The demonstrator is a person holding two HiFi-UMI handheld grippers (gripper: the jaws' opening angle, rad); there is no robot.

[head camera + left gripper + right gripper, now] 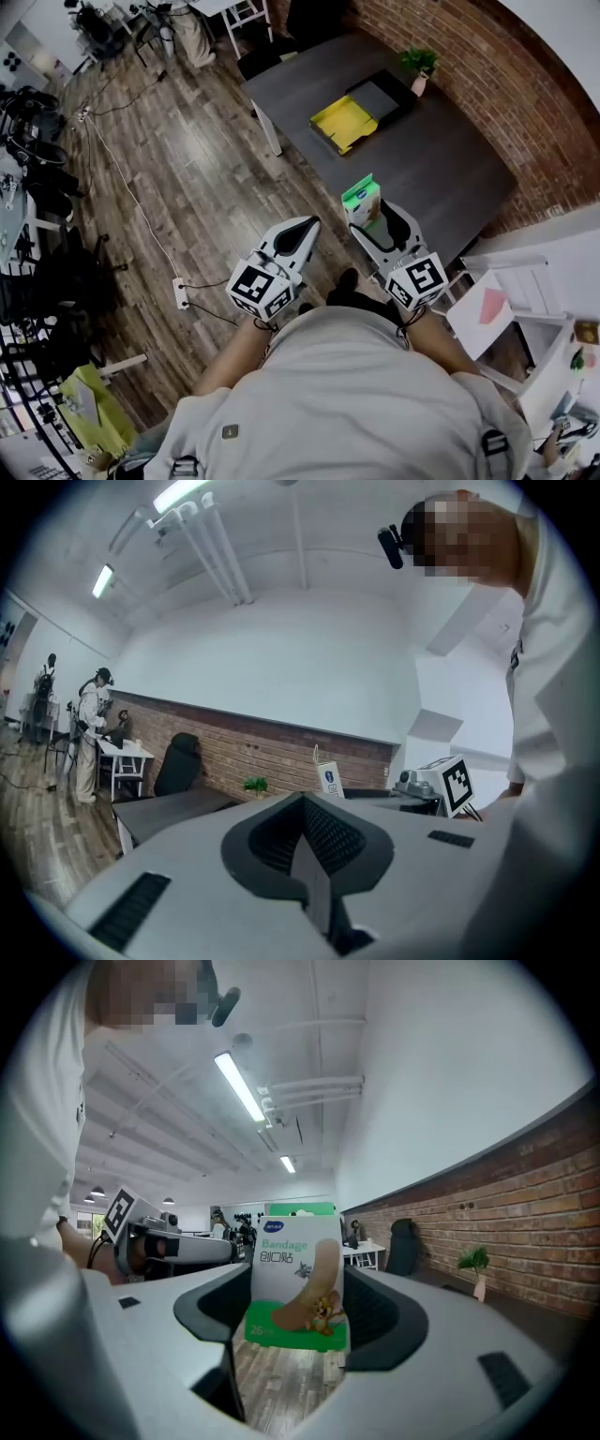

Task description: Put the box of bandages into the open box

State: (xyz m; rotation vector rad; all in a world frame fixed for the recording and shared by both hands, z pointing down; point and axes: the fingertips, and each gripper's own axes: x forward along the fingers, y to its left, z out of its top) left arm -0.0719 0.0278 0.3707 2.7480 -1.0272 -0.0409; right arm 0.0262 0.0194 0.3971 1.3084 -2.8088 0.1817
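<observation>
In the head view my right gripper is shut on the bandage box, a white and green carton held upright in the air near the front edge of the dark grey table. The right gripper view shows the bandage box clamped between the jaws of the right gripper. An open box with a yellow inside lies farther back on the table. My left gripper hangs over the wooden floor, shut and holding nothing. In its own view the left gripper has its jaws pressed together.
A black lid or tray lies next to the open box, with a small potted plant behind it. A brick wall runs along the table's far side. A white cable and power strip cross the floor. White furniture stands at right.
</observation>
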